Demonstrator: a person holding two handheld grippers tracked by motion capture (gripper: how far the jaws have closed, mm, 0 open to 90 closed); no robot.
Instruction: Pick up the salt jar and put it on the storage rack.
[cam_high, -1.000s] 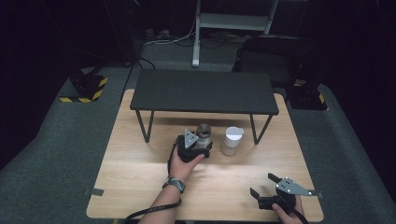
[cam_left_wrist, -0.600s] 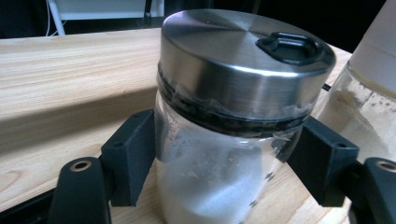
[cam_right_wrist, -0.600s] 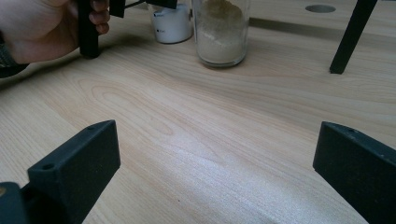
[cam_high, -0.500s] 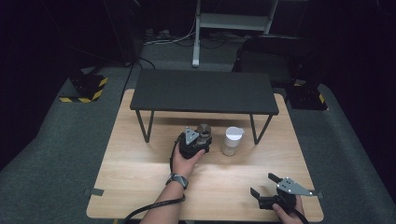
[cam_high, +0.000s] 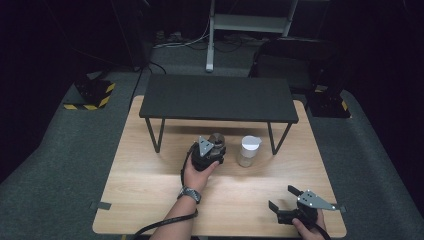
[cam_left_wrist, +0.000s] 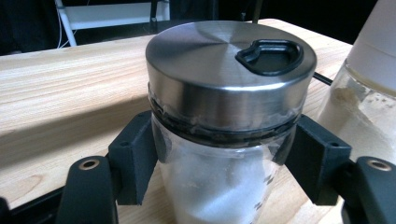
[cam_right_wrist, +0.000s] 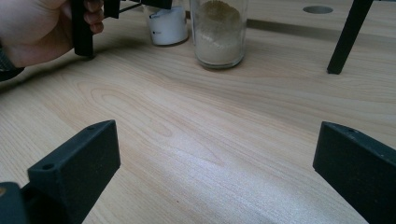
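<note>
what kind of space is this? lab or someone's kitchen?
Likely a lab or recording room, not a kitchen: a bare wooden table on grey carpet, hazard-striped equipment bases on the floor, and dark surroundings. The left gripper clasps a steel-lidded jar.

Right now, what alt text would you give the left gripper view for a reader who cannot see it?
The left gripper has its two black jaws closed on the sides of a glass jar holding white powder, just below its brushed steel lid. It stands on a light wooden table, with a second jar at the right edge.
</note>
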